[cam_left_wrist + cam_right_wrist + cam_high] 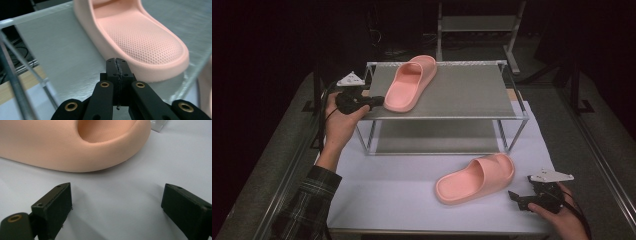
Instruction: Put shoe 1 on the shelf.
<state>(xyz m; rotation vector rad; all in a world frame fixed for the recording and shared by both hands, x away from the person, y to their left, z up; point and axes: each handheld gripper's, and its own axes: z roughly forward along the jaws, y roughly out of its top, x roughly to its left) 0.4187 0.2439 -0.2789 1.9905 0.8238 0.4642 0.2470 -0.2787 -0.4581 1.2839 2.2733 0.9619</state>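
Lying on the rack's top shelf [472,95], pink slipper [409,82] — heel just ahead of the left gripper [117,62], jaws pressed together, empty; second slipper [475,178] on white table [387,195], near right gripper [518,200] — jaws wide, empty.

The right gripper [117,207] has its two black jaws set wide apart, one at the near left and one at the near right, with bare white table surface [120,195] between them and nothing held. Beyond the jaws, a pink slide sandal [70,147] lies on that white surface, its rounded strap end with the foot opening turned toward the gripper. The sandal is apart from both jaws. At the far right, a small metal piece [157,124] shows.
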